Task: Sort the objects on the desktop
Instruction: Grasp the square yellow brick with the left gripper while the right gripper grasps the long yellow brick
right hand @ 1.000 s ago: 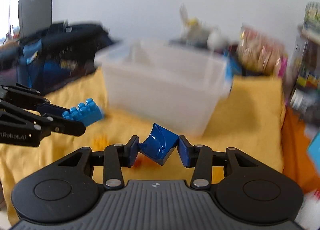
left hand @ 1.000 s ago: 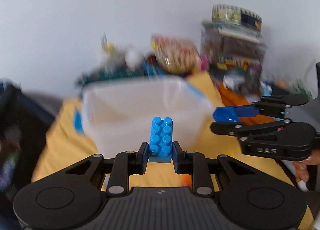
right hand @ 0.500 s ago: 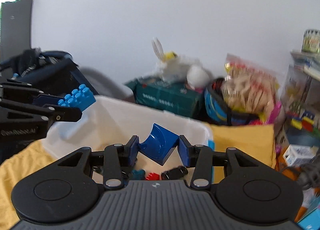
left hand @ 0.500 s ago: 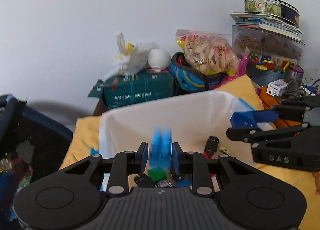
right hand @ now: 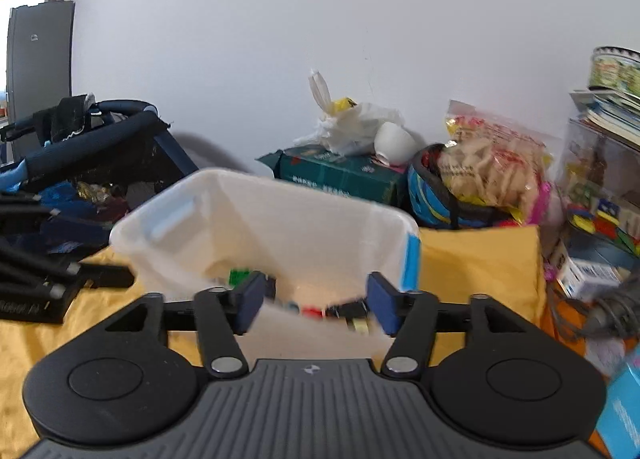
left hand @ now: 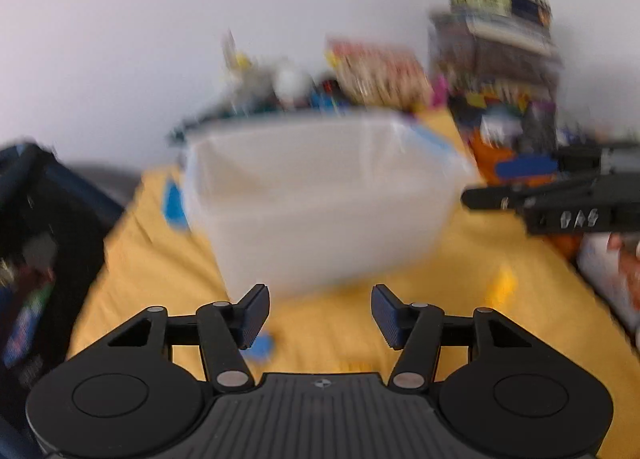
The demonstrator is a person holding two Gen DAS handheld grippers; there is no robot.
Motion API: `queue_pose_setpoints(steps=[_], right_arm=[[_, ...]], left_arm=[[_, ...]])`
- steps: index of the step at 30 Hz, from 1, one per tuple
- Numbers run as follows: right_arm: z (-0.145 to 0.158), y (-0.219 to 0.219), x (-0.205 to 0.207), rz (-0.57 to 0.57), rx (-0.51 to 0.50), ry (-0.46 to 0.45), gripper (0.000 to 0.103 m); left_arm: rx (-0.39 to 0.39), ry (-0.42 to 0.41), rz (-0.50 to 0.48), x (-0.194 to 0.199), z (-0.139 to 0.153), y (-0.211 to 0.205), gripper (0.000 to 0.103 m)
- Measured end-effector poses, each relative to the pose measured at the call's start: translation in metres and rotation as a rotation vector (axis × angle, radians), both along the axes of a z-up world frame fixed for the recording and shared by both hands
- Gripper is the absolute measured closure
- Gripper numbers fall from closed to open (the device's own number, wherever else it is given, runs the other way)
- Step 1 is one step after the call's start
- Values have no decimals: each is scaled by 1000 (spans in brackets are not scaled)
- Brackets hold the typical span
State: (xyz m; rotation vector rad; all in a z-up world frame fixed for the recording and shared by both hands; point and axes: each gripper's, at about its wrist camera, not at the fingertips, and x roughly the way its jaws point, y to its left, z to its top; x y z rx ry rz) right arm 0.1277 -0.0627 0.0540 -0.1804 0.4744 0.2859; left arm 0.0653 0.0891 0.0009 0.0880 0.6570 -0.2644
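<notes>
My left gripper (left hand: 320, 317) hangs low over the yellow cloth (left hand: 160, 267), in front of the white translucent bin (left hand: 320, 195). Its jaws are opening and nothing is between them. My right gripper (right hand: 316, 303) is over the near rim of the bin (right hand: 280, 227); its jaws are opening too, with nothing between the pads. Several small toys lie on the bin's floor, among them a green block (right hand: 240, 275) and a red piece (right hand: 312, 312). A small blue piece (left hand: 262, 345) lies on the cloth by the left fingertip. The left wrist view is blurred.
Behind the bin stand a green box (right hand: 340, 175), a white plastic bag (right hand: 352, 127), a snack bag (right hand: 492, 167) and a blue helmet (right hand: 424, 195). Stacked books and a tin (right hand: 614, 71) stand at the right. A dark fabric frame (right hand: 88, 147) stands left.
Both grippers have opened: the light blue brick has left the left jaws and the dark blue curved piece has left the right jaws. The left gripper has sunk from above the bin to its front.
</notes>
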Motion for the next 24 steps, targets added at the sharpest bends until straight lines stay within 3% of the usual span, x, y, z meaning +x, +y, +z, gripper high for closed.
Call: queue_pose_setpoints(steps=[3, 9, 12, 19, 24], right_arm=[[-17, -3, -16, 18, -20, 42, 40], [-71, -11, -33, -31, 36, 243, 42], [-87, -8, -40, -10, 27, 294, 43], [-102, 4, -57, 36, -14, 326, 43], [-101, -6, -55, -48, -33, 275, 43]], left_arm=[[-1, 87, -4, -3, -29, -8, 43], [14, 141, -7, 8, -55, -19, 47], [15, 172, 9, 16, -65, -21, 67], [-13, 193, 3, 2, -67, -7, 69], [13, 185, -10, -28, -60, 2, 69]])
